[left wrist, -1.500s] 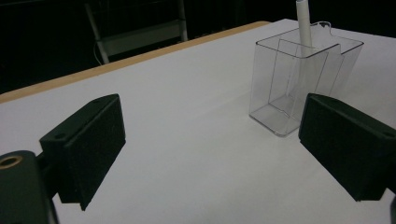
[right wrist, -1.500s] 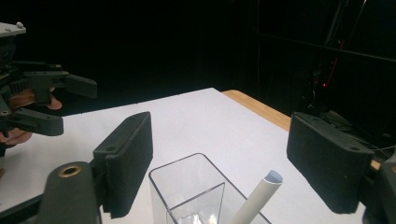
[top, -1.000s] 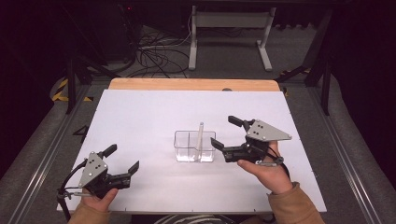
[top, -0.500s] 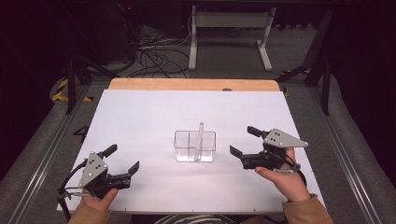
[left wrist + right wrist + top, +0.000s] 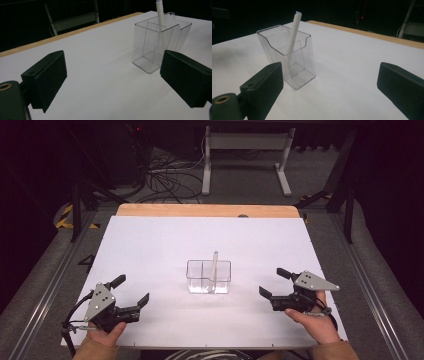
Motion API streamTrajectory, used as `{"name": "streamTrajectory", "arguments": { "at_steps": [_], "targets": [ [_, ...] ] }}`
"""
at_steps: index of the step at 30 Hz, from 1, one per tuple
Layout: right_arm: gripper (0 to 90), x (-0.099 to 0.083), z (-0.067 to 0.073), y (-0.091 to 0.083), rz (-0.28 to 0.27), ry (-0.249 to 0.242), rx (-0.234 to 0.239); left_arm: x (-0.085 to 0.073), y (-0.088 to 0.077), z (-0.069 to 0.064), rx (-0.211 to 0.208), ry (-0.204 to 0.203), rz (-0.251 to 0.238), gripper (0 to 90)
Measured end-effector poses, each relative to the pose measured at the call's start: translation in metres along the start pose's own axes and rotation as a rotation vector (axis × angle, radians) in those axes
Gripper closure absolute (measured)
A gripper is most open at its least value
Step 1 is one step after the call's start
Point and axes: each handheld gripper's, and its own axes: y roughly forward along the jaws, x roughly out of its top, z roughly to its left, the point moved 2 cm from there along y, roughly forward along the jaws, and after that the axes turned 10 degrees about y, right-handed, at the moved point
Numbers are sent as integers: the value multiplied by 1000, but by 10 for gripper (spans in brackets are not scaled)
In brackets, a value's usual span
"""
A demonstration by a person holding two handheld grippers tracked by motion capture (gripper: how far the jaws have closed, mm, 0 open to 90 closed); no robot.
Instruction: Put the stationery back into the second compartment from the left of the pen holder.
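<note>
A white surface (image 5: 150, 250) takes up the middle of the high view, with a strip of bare wood (image 5: 200, 210) along its far edge and grey rails down both sides. Behind it, in the upper part of the frame, the room is dark: a tangle of black cables (image 5: 167, 175) lies on the floor at upper centre-left, the light grey legs of a stand (image 5: 245, 155) rise at upper centre, and yellow-and-black tape (image 5: 64, 215) marks the floor at the left edge. At the centre of the frame stands a clear plastic holder (image 5: 209, 276) divided into compartments, upright on the surface, and a white pen (image 5: 215, 265) stands in it, leaning a little and poking above the rim. In the lower left of the frame the left claw (image 5: 133, 291) is held in a hand just above the near edge, its jaws spread wide with nothing between them. In the lower right the right claw (image 5: 274, 283) is held the same way, jaws spread and empty, pointing toward the holder but well apart from it. Nothing lies between either claw and the holder; in the left gripper view the holder sits at upper right beyond the jaws, and in the right gripper view at upper left.
</note>
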Motion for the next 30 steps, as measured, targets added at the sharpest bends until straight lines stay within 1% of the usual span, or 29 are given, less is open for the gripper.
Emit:
{"name": "streamTrajectory", "arguments": {
  "at_steps": [4, 5, 6, 7, 8, 10, 12, 13, 14, 16, 17, 19, 20, 21, 22, 25, 27, 28, 30],
  "targets": [
    [72, -8, -5, -3, 4, 15, -9, 0, 0, -1, -4, 5, 3, 80],
    [72, -15, -7, -6, 5, 23, -17, 0, 0, 0, 0, 16, 4, 79],
    [72, -18, -8, -8, 4, 27, -17, -1, -1, -1, -2, 3, 5, 79],
    [72, -18, -8, -8, 4, 27, -17, -1, -1, -1, -2, 3, 5, 79],
    [72, -22, -9, -10, -3, 29, -15, -1, -2, 0, -4, 3, 8, 79],
    [73, -29, -10, -14, -6, 23, -15, -2, -2, -1, -5, -8, 8, 79],
    [73, -35, -11, -16, -8, 26, -16, -3, -3, -1, -3, 4, 12, 79],
    [79, -41, -12, -17, 5, 16, -25, -4, -4, -2, -5, 2, 12, 79],
    [99, -42, -13, -17, 15, 9, -41, -4, -4, -2, -7, 3, 15, 80],
    [108, -44, -15, -15, 49, 9, -59, -5, -4, -3, -2, 11, 20, 82],
    [108, -44, -15, -15, 49, 9, -59, -5, -4, -3, 4, 21, 26, 82],
    [107, -43, -16, -13, 85, -10, -83, -7, -3, -3, 1, 22, 34, 82],
    [103, -41, -16, -14, 70, -10, -89, -7, -3, -3, -1, 23, 34, 82],
    [103, -41, -16, -14, 70, -10, -89, -7, -3, -3, -2, 23, 33, 82],
    [101, -40, -18, -15, 52, -1, -106, -7, -3, -3, -2, 23, 33, 82],
    [96, -38, -19, -16, 37, -5, -117, -7, -3, -2, -2, 18, 31, 82],
    [96, -37, -20, -18, 28, -1, -117, -8, -3, -1, 1, 13, 30, 82],
    [96, -36, -20, -18, 20, -4, -109, -8, -3, -1, 2, 4, 29, 82],
    [96, -36, -20, -18, 19, -5, -107, -9, -3, -1, 3, 0, 29, 82]
  ]
}}
